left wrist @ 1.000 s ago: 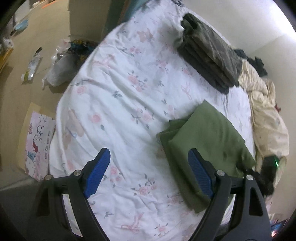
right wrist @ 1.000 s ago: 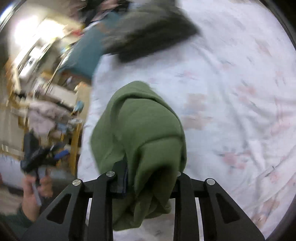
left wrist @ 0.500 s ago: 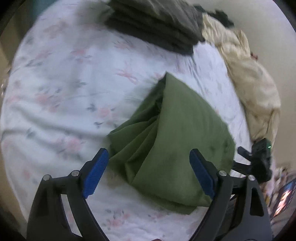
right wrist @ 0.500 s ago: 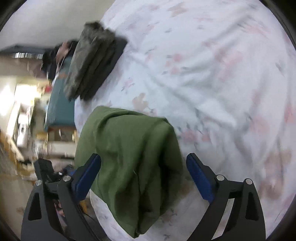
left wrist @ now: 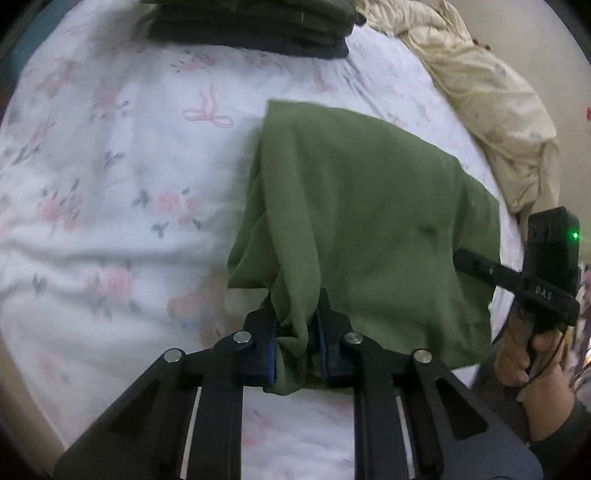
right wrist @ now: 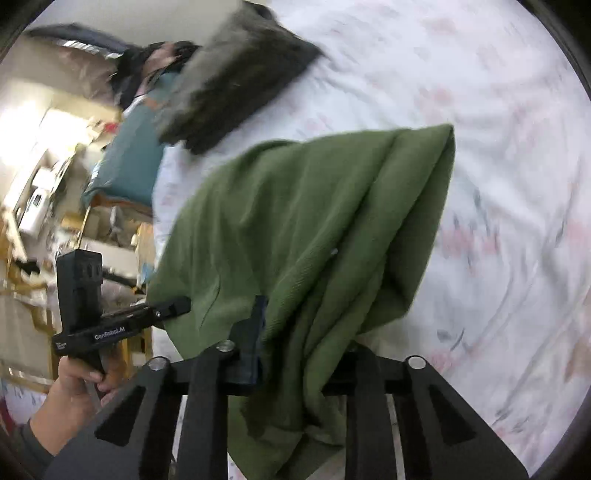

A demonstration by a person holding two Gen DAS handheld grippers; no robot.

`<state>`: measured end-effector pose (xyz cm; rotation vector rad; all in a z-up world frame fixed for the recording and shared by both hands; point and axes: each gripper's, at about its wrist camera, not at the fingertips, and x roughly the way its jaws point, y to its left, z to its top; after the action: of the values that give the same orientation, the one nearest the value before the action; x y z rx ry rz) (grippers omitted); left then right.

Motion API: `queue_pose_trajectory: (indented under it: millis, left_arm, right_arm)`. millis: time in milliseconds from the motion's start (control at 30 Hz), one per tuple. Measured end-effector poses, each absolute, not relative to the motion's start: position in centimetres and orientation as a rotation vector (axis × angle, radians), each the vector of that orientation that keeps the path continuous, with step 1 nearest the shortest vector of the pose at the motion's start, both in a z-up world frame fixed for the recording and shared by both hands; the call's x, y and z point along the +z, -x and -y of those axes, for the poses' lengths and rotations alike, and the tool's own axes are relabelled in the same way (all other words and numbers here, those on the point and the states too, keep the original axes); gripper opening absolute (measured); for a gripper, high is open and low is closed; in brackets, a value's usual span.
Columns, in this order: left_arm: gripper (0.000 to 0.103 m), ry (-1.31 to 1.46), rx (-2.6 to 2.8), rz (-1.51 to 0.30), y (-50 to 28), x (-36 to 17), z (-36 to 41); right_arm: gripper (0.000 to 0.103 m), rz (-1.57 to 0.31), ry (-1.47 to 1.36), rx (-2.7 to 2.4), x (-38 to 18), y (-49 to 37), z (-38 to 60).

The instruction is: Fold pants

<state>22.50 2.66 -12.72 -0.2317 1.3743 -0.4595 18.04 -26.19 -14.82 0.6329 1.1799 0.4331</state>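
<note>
Here, green pants (left wrist: 369, 229) bunched, long axis unclear

We look steeply down, close over the green pants (left wrist: 369, 221) from opposite ends; both wrist views share them and the floral bedsheet (right wrist: 517, 184).

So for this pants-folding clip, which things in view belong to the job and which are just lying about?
In the job:
- green pants
- left gripper, closing on a bunched edge of the pants
- right gripper, closing with pants fabric between its jaws
- floral bedsheet, the work surface

Lying about:
- stack of dark folded clothes
- cream blanket
- teal cushion
</note>
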Motion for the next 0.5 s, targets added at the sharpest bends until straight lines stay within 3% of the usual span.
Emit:
queue_pose_trajectory:
  millis: [167, 267, 367, 433, 467, 500]
  left_arm:
    - [0.014, 0.276, -0.383, -1.362, -16.9, -9.9, -2.3]
    - [0.014, 0.277, -0.299, -1.395, -12.1, -11.8, -1.3]
    - [0.020, 0.319, -0.238, -1.462, -10.3, -15.0, -0.9]
    - [0.040, 0.340, -0.203, -1.505, -10.2, -16.3, -1.6]
    - [0.047, 0.336, -0.189, -1.515, -10.5, -16.3, -2.0]
    - [0.061, 0.309, -0.150, -1.523, -10.8, -15.7, -2.7]
  right_arm:
    - [0.020, -1.174, -0.474, 0.582, -10.8, -19.6, 26.2]
    - [0.021, -1.270, -0.413, 0.666, -12.6, -19.9, 25.4]
    - [0.035, -1.418, -0.317, 0.635, -16.7, -18.7, 24.7]
    - [0.050, -1.465, -0.346, 0.575, -17.8, -18.4, 25.4]
    - [0.055, -1.476, -0.377, 0.550, -17.5, -18.5, 25.9]
    - [0.055, -1.460, -0.378, 0.527, -16.6, -18.4, 26.4]
